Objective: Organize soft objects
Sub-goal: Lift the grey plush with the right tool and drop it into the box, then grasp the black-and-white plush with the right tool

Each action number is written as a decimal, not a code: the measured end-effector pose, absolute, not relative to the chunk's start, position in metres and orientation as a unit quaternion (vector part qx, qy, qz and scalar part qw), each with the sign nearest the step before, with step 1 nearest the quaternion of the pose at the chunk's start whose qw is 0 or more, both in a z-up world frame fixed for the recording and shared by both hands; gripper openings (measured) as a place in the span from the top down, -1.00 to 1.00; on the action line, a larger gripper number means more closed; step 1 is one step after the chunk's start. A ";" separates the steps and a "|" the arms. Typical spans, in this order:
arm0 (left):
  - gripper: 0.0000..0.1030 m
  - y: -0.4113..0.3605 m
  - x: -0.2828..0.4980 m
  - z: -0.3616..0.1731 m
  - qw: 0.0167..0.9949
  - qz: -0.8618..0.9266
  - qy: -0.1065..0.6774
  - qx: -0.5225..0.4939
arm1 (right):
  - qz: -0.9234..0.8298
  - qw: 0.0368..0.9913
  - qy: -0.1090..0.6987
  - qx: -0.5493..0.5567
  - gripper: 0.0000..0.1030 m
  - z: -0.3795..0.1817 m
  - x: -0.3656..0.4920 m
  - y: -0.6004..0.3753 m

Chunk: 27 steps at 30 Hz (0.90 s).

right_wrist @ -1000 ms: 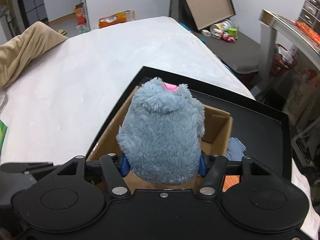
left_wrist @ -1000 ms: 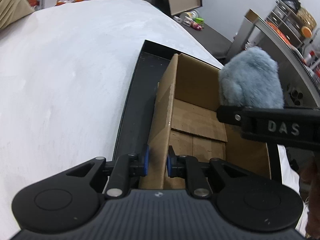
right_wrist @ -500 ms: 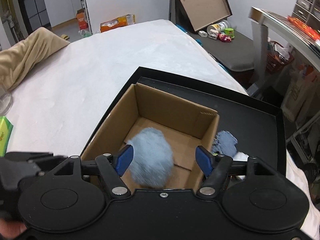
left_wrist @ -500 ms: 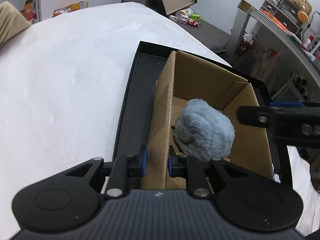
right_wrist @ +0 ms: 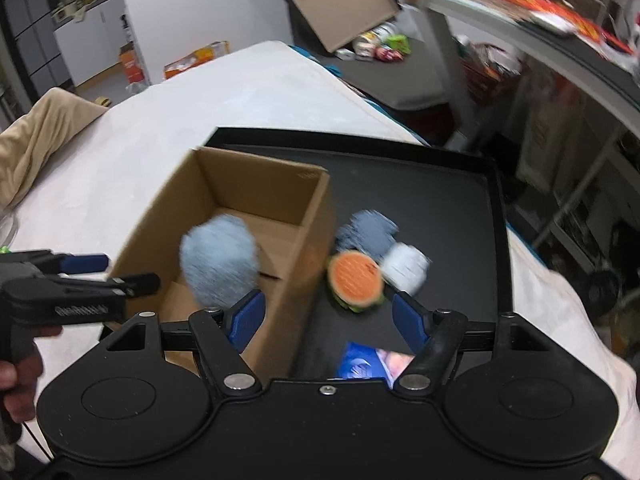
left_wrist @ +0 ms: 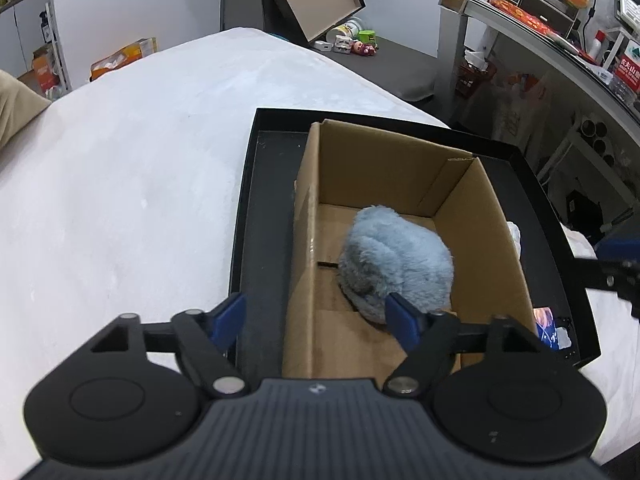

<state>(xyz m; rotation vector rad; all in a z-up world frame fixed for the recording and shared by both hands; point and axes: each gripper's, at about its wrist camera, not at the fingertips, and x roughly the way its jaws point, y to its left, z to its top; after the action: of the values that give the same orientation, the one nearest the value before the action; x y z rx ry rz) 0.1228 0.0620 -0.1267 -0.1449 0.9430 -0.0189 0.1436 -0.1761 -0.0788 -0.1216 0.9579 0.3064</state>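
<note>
1. Grey-blue plush toy (left_wrist: 394,264): rounded, shaggy fur; lies on the floor of the cardboard box (left_wrist: 404,168), free of both grippers.
2. Cardboard box: open-topped, plain brown corrugated walls, rectangular; stands in the left part of the black tray (left_wrist: 248,200), a shallow matte tray with a raised rim.
3. Black tray rests on a white, slightly chalky cloth surface (left_wrist: 132,200).
4. Left gripper (left_wrist: 316,320): jaws have just been opening and stand spread; the box's left wall runs between the blue pads, neither pad pressing on it.
5. Right gripper (right_wrist: 326,316): jaws apart and empty, positioned above the box's right wall and the tray; this view is motion-blurred.
6. On the tray floor right of the box: 1 round orange-faced plush with a green edge (right_wrist: 355,280), 1 white fuzzy plush (right_wrist: 404,268), 1 grey-blue fuzzy plush (right_wrist: 366,234), touching one another.
7. Glossy blue packet (right_wrist: 360,362) lies on the tray just below the right gripper.
</note>
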 end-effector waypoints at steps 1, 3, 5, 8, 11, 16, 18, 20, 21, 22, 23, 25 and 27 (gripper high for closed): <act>-0.57 0.060 0.124 -0.126 0.887 -0.011 0.456 -0.067 | 0.143 0.873 0.463 -0.054 -0.36 -0.082 0.143 -0.182; -0.58 0.055 0.126 -0.124 0.887 -0.012 0.458 -0.059 | 0.136 0.871 0.470 -0.046 -0.36 -0.088 0.142 -0.193; -0.59 0.050 0.127 -0.123 0.887 -0.008 0.459 -0.048 | 0.128 0.869 0.477 -0.038 -0.35 -0.094 0.140 -0.203; -0.60 0.044 0.131 -0.126 0.881 -0.009 0.471 -0.039 | 0.116 0.866 0.486 -0.015 -0.34 -0.101 0.139 -0.219; -0.60 0.039 0.132 -0.129 0.877 -0.006 0.480 -0.032 | 0.109 0.862 0.495 0.000 -0.29 -0.108 0.139 -0.232; -0.60 0.033 0.133 -0.130 0.872 -0.003 0.489 -0.021 | 0.099 0.858 0.504 0.024 -0.25 -0.118 0.142 -0.255; -0.60 0.030 0.134 -0.130 0.870 -0.002 0.493 -0.018 | 0.095 0.854 0.511 0.034 -0.23 -0.128 0.143 -0.264; -0.60 0.027 0.134 -0.129 0.869 0.001 0.495 -0.011 | 0.085 0.848 0.522 0.044 -0.12 -0.138 0.145 -0.272; -0.60 0.027 0.134 -0.128 0.869 0.002 0.494 -0.010 | 0.082 0.844 0.528 0.053 -0.07 -0.145 0.145 -0.276; -0.60 0.025 0.134 -0.127 0.869 0.003 0.494 -0.009 | 0.083 0.842 0.530 0.057 -0.06 -0.150 0.144 -0.277; -0.60 0.024 0.135 -0.126 0.869 0.005 0.494 -0.008 | 0.084 0.840 0.533 0.058 -0.04 -0.155 0.144 -0.279; -0.60 0.021 0.136 -0.126 0.868 0.007 0.496 -0.008 | 0.084 0.838 0.537 0.053 0.08 -0.164 0.145 -0.282; -0.60 0.017 0.138 -0.126 0.866 0.010 0.499 -0.002 | 0.084 0.831 0.547 0.060 0.22 -0.173 0.145 -0.287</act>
<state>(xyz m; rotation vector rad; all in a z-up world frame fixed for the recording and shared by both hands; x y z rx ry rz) 0.1379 0.0173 -0.1264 -0.0046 1.0453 0.0219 0.1453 -0.2868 -0.1734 0.1263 1.1602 0.1776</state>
